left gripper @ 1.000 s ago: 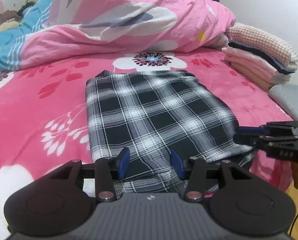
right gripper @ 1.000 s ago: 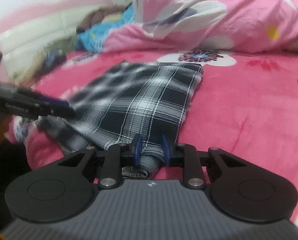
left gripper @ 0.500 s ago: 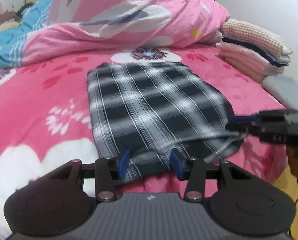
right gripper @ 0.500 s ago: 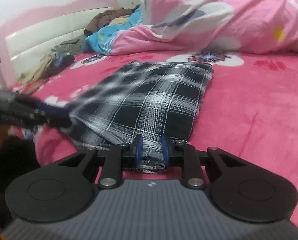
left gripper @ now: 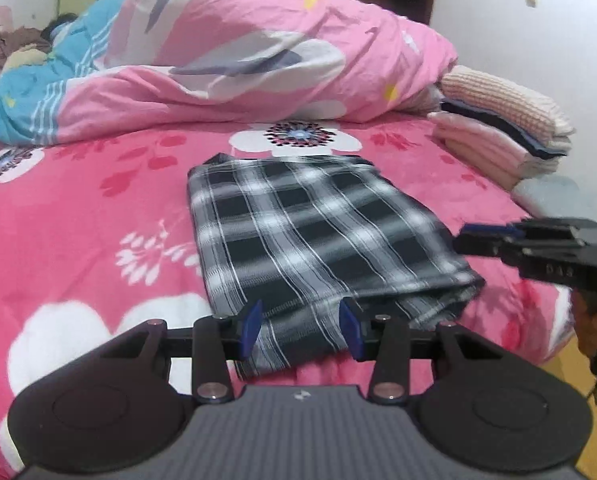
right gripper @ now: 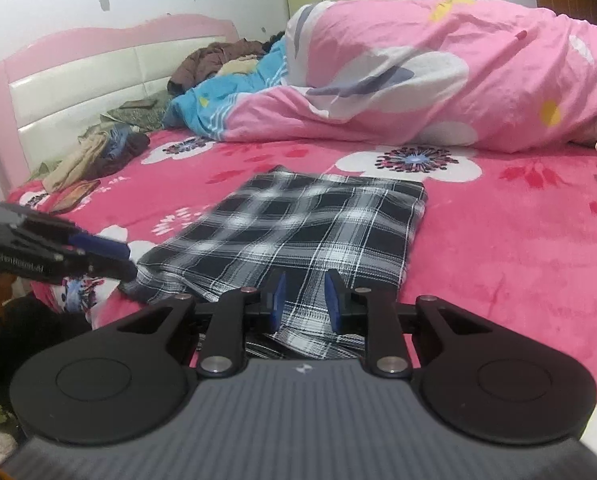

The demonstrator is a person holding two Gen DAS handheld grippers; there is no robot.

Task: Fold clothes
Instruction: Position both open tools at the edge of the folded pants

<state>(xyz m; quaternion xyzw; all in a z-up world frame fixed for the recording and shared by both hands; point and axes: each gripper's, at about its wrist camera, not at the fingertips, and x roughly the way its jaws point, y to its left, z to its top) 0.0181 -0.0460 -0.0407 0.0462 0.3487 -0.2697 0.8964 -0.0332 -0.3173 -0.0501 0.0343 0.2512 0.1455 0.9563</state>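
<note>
We see left gripper (left gripper: 300, 328) at near edge of bed (left gripper: 78, 216), fingers parted, plaid garment's hem lying between pads, not pinched. Plaid garment (left gripper: 310, 236) lies folded flat mid-bed on pink floral sheet, near edge hanging over bed's side. Behind it, pink quilt (left gripper: 266, 56) bunched up. Right gripper (right gripper: 302, 300) at garment's other near corner, fingers narrowly parted over cloth; we cannot tell whether pads pinch it. Far right, stack of folded clothes (left gripper: 502, 136).

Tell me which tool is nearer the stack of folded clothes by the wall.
Right. The right tool is at the plaid garment's corner on the stack's side; the left tool is at the garment's other near corner.
</note>
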